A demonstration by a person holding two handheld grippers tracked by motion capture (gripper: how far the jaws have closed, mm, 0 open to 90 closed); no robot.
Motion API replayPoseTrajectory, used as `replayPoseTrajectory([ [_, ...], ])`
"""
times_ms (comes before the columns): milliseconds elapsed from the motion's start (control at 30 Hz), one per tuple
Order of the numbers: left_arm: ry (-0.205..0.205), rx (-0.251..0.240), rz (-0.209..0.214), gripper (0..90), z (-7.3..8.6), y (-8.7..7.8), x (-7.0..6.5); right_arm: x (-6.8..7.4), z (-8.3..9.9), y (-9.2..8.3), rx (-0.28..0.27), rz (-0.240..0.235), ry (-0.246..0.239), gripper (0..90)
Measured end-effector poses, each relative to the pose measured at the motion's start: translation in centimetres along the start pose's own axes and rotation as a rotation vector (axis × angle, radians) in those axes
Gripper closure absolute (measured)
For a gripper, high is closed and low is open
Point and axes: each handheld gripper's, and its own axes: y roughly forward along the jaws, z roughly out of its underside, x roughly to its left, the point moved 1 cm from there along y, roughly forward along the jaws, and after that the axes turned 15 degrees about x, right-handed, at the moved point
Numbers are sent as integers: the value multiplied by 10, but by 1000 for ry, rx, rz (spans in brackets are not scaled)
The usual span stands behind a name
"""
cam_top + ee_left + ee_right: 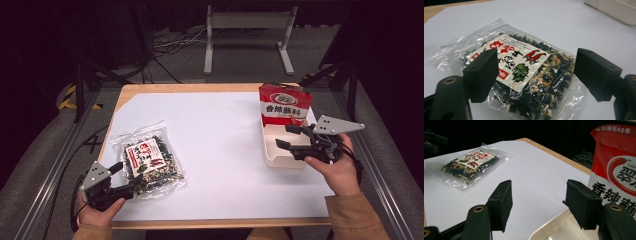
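Hovering at the bench's (225,150) near left corner, the left hand-held gripper (131,179) stood with jaws spread and empty, the clear packet of dried vegetables (150,160) lying flat just ahead of it, long axis running toward the far edge. The right hand-held gripper (287,136), also spread, hung over the white tray (285,161) by the right edge, well apart from the packet.
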Motion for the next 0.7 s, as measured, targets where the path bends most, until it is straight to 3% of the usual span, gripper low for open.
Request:
replayPoseTrajectory([
  [300,-26,23,-8,207,-8,-3,9,5,7,4,0,-10,-5,369],
  [400,-56,67,-16,207,-12,-1,15,9,7,2,1,-3,-25,371],
  [700,-116,107,-33,208,-24,0,36,16,9,9,32,-14,-39,392],
])
